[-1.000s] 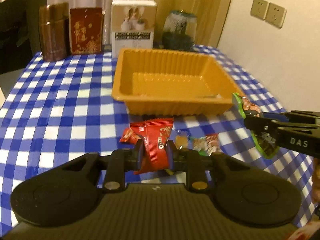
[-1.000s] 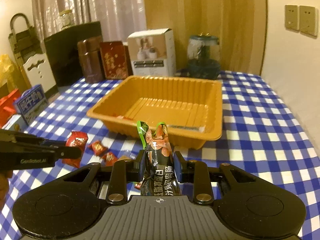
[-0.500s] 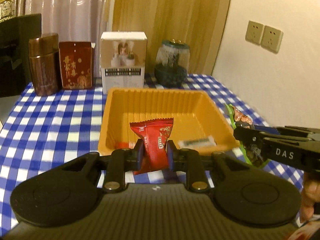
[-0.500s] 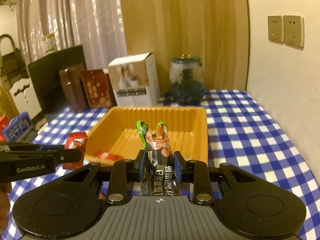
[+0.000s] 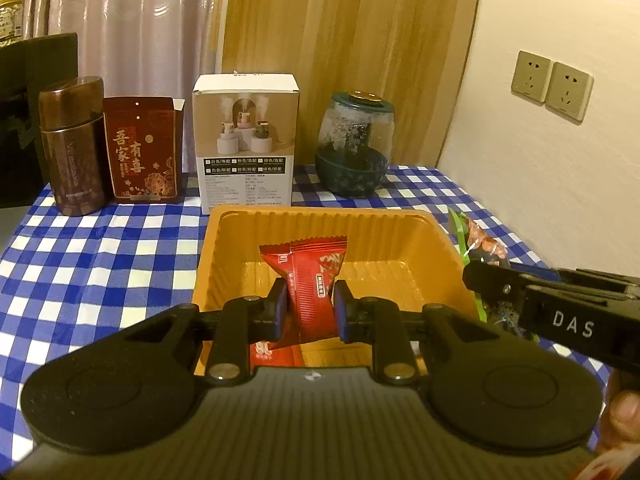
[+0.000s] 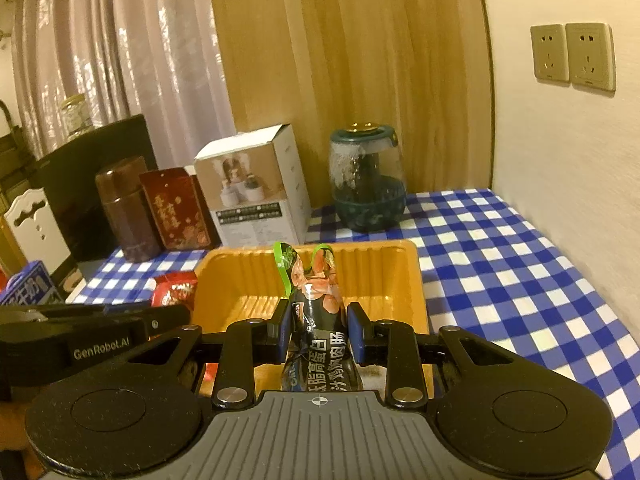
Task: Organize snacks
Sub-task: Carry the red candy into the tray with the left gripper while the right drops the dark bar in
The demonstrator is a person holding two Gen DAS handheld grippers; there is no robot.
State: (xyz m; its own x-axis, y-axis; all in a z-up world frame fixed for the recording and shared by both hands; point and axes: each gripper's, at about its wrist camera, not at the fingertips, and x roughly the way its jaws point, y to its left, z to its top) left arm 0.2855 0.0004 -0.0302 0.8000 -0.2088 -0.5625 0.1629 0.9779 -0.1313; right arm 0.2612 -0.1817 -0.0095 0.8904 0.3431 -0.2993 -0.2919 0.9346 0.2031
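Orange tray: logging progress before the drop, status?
Left gripper shut on red snack packet. Right gripper shut on green-edged black snack packet. Both over orange tray. Nothing in the way.

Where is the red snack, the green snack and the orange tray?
red snack point(image 5: 310, 288), left wrist view, wrapper's middle.
green snack point(image 6: 316, 300), right wrist view, wrapper above the tongs.
orange tray point(image 5: 320, 213), left wrist view, far rim.

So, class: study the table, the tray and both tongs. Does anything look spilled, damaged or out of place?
Nothing stands out. The orange tray sits flat, the boxes and jar behind stand upright, and each tongs grips one intact packet: red and green-edged.
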